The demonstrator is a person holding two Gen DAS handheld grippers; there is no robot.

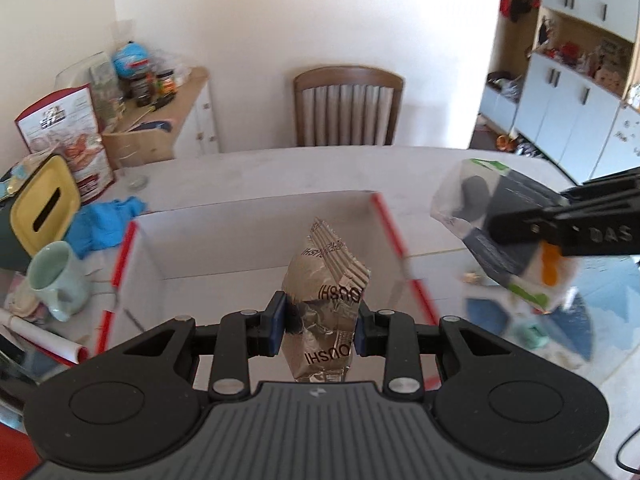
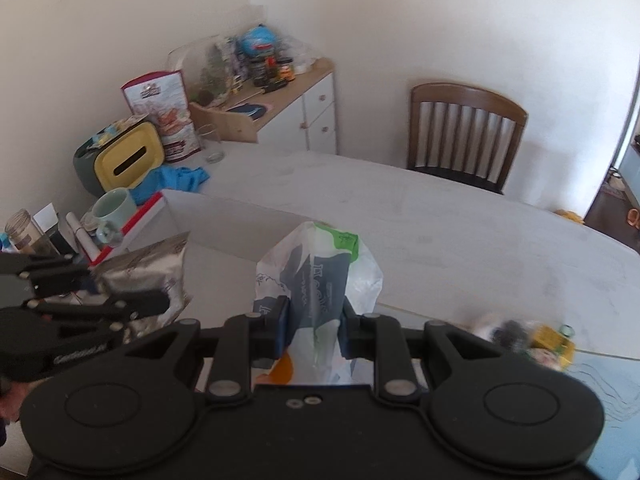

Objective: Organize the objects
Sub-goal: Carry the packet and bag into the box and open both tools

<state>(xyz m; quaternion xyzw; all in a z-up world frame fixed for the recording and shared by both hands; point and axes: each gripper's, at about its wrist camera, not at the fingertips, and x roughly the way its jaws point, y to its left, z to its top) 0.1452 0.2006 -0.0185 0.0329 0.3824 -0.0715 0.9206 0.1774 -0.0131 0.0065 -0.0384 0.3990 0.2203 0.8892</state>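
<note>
My left gripper is shut on a silver foil packet and holds it over the open white cardboard box with red edges. My right gripper is shut on a white, navy and green plastic packet, held in the air to the right of the box. In the left wrist view the right gripper and its packet show at the right. In the right wrist view the left gripper and the foil packet show at the left, in front of the box.
A mint mug, a blue cloth, a yellow-lidded container and a red snack bag crowd the table's left end. Several small items lie at the right near the table edge. A wooden chair stands behind the table.
</note>
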